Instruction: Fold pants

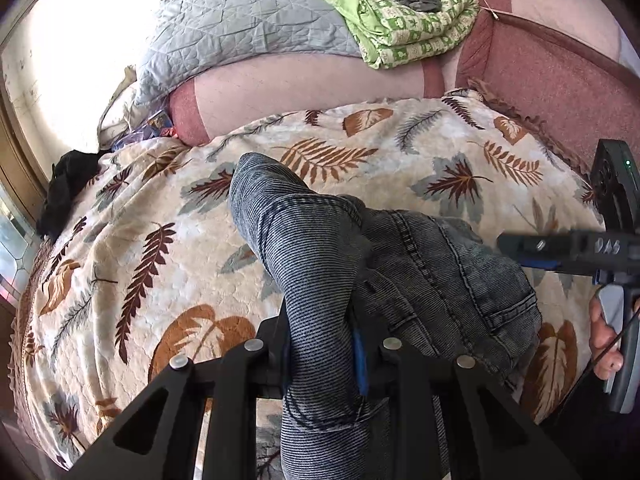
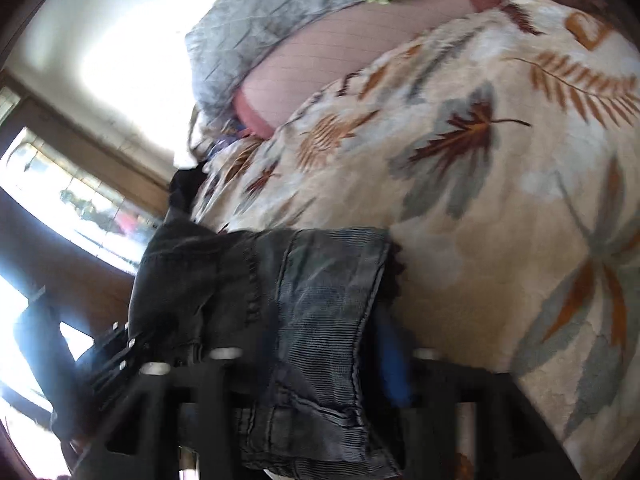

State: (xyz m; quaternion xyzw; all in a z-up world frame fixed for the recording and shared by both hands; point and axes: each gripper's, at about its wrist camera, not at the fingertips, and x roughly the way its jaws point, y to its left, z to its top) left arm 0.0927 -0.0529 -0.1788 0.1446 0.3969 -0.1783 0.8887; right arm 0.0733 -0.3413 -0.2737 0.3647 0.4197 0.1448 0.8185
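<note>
The left gripper [image 1: 320, 344] has its jaws clamped on the grey denim pants [image 1: 360, 264], bunched on the leaf-print blanket [image 1: 160, 216] covering the bed. The right gripper [image 2: 316, 344] has its jaws apart around the blurred denim. No writing is legible.

My left gripper [image 1: 320, 344] is matte black, its angled link arms cut with triangular windows and pinned by round silver rivets, with a blue pad at three o'clock of its centre. My right gripper [image 2: 304, 356] blurs: black frame, silver pins, blue pad. Seen from the left, it carries a green light, grey handle and thin black cable.
</note>
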